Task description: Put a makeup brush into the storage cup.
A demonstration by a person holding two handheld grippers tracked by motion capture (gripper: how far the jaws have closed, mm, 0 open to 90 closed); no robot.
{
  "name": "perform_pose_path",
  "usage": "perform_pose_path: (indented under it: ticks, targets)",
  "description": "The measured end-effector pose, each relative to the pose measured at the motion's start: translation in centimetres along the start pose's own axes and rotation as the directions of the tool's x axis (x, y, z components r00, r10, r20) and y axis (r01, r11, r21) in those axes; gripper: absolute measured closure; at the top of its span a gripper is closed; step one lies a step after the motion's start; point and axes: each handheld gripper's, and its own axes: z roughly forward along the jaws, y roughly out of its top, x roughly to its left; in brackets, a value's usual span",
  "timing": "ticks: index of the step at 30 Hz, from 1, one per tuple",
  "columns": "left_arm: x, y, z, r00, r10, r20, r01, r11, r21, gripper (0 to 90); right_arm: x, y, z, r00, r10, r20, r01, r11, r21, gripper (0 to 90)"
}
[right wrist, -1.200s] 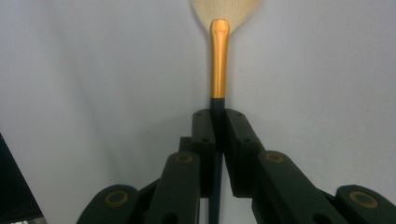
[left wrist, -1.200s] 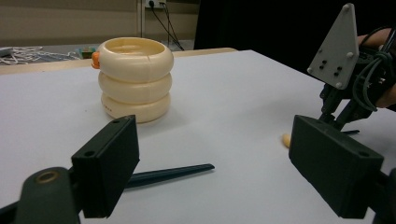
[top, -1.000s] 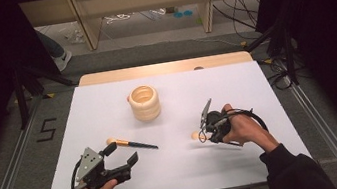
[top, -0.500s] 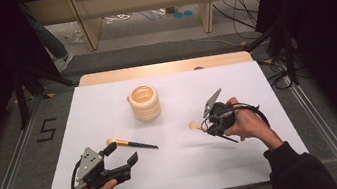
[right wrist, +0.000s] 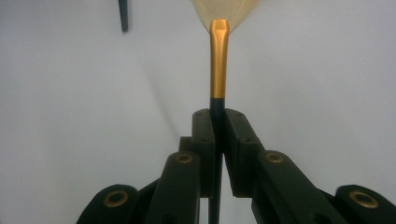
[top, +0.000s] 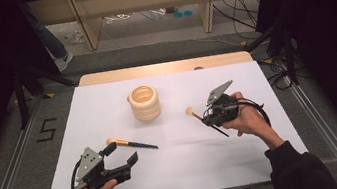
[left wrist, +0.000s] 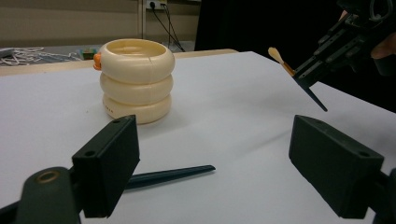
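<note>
A cream holder (top: 143, 103) made of stacked rings stands upright at mid-table, and I see the holder (left wrist: 135, 79) in the left gripper view too. My right gripper (top: 209, 117) is shut on the dark handle of a makeup brush (top: 191, 113), held off the table to the holder's right. Its gold ferrule (right wrist: 218, 60) and pale bristles rise above the right gripper (right wrist: 218, 122). A second brush (top: 131, 143) lies flat near the front left. My left gripper (top: 121, 158) rests open just before it; the brush's dark handle (left wrist: 173, 175) reaches between the left gripper (left wrist: 219, 168) pads without touching them.
A white sheet (top: 283, 133) covers the table, with a bare wooden strip (top: 162, 68) along its far edge. Dark curtains stand at both sides, and cables lie on the floor beyond the table.
My right gripper has lifted the brush off the table and carried it a little toward the far side. The left gripper and the lying brush have stayed put.
</note>
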Motion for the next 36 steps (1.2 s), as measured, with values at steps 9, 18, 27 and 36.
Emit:
perform_pose_path:
  ticks: [9, 18, 27, 36]
  targets:
    - [-0.3, 0.0, 0.4, 0.9999, -0.006, 0.012, 0.006, 1.0, 0.007, 16.0, -0.1, 0.3, -0.4, 0.9987, 0.05, -0.007, -0.051, 0.989, -0.141, 83.4]
    - [-1.5, -0.2, 2.3, 0.9979, -0.014, 0.064, 0.011, 0.9992, 0.039, 16.1, 0.3, 0.7, 0.0, 0.9921, 0.096, -0.081, -0.114, 0.96, -0.255, 83.4]
    - [-3.6, -0.1, 4.9, 0.9944, 0.007, 0.105, -0.011, 0.999, 0.044, 17.2, 1.7, 1.4, 0.6, 0.9905, 0.074, -0.116, -0.11, 0.934, -0.339, 83.4]
    - [-4.8, 0.1, 6.8, 0.984, 0.024, 0.176, -0.03, 0.999, 0.033, 17.4, 2.9, 1.7, 1.2, 0.9862, 0.065, -0.152, -0.123, 0.902, -0.414, 83.4]
